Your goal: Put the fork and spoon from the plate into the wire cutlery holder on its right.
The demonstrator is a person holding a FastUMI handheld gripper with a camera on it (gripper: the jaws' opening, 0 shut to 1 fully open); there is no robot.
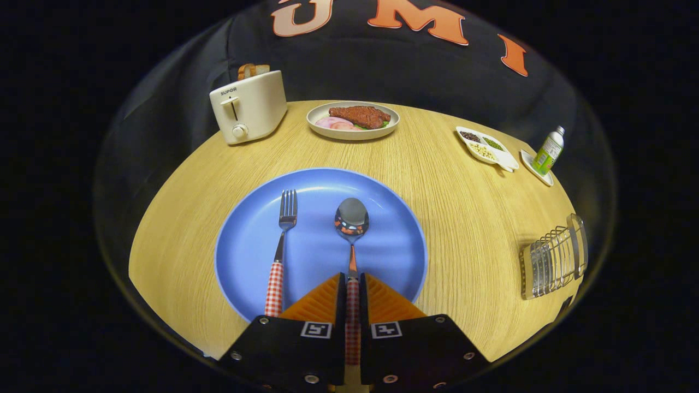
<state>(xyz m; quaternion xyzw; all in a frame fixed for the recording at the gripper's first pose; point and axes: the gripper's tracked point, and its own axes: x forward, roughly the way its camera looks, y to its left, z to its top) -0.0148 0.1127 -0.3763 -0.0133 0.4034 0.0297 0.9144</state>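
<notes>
The gripper (352,284) had its fingers pressed in on the checked handle of the spoon (351,221), one finger on either side, with barely a gap left. The spoon lay on the blue plate (246,240), its bowl pointing away ahead of the fingers. The fork (282,240) lay just beside it on the same plate, off to the left and roughly parallel, tines pointing away, its own checked handle reaching back beside the left finger. The plate sat on a round wooden surface (453,218). The wire cutlery holder (552,257) stood well apart to the right, near the surface's edge. Beyond the plate stood a cream toaster (248,106) with bread in its slots, a plate of meat (353,120), a divided dish (486,146) and a small bottle (548,150).
</notes>
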